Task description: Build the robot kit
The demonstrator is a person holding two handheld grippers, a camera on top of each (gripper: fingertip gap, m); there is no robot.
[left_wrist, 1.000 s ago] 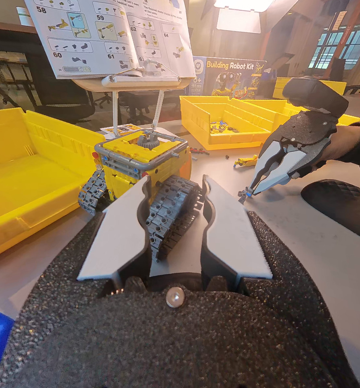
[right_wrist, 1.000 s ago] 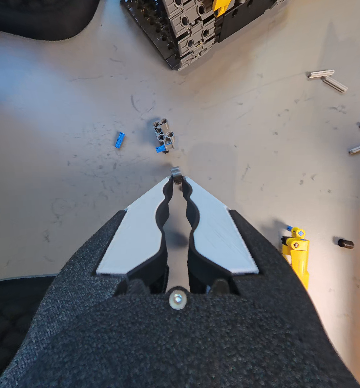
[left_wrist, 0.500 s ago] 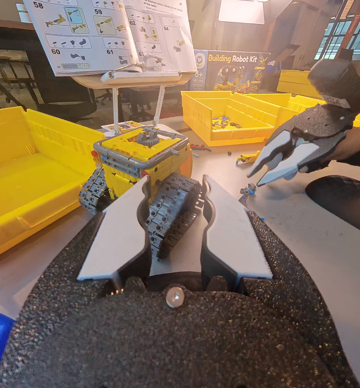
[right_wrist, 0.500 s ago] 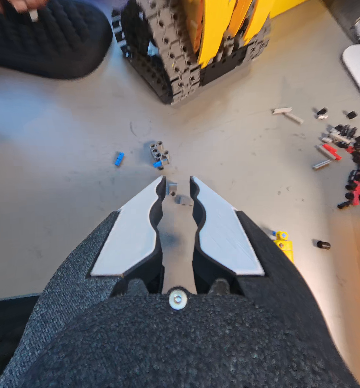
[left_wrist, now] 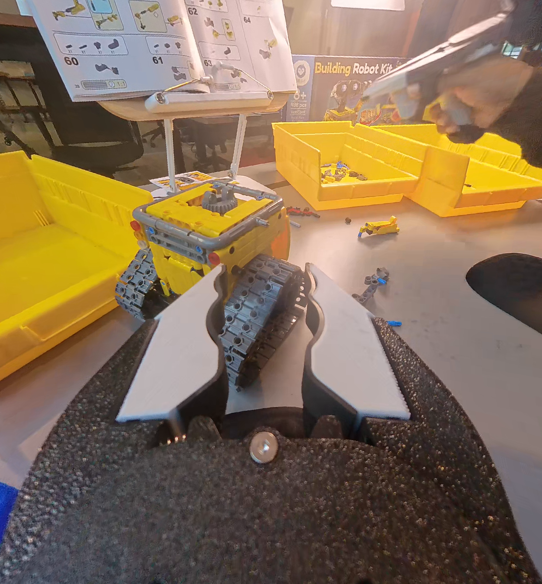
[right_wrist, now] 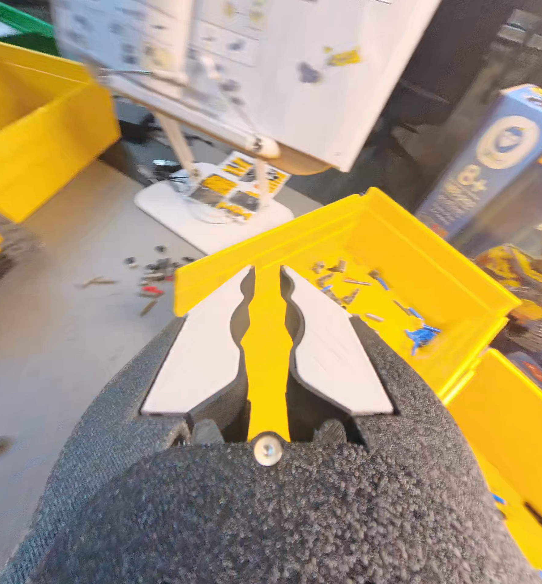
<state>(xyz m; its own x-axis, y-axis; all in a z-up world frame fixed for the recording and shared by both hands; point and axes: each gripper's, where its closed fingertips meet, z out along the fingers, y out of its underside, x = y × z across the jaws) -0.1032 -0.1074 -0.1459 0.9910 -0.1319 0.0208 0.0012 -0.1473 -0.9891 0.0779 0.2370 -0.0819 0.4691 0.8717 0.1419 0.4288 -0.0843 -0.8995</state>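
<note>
Brick-built tracked robot model (left_wrist: 206,240) — yellow body, grey tube frame, grey gear on top, dark studded link treads — stands on the grey tabletop (left_wrist: 452,363) between a large empty yellow bin (left_wrist: 42,268) on its left and bare table surface on its right. Left gripper (left_wrist: 265,271): fingers spread, flat grey faces with wavy black inner edges, straddling the model's near tread (left_wrist: 257,313); whether they touch it cannot be told. Beside the right finger lie a small grey connector piece (left_wrist: 372,282) and a blue pin (left_wrist: 393,323); a small yellow sub-assembly (left_wrist: 379,228) lies farther off. Behind the model, an open instruction booklet (left_wrist: 168,38) rests on a white stand. Right gripper (right_wrist: 267,268): fingers parted with nothing between them, held above the near corner of a yellow parts bin (right_wrist: 437,252) that contains scattered grey and blue pins — motion-blurred. Loose dark and red pieces (right_wrist: 152,278) lie on the table left of this bin; a printed kit box (right_wrist: 500,164) stands behind it.
</note>
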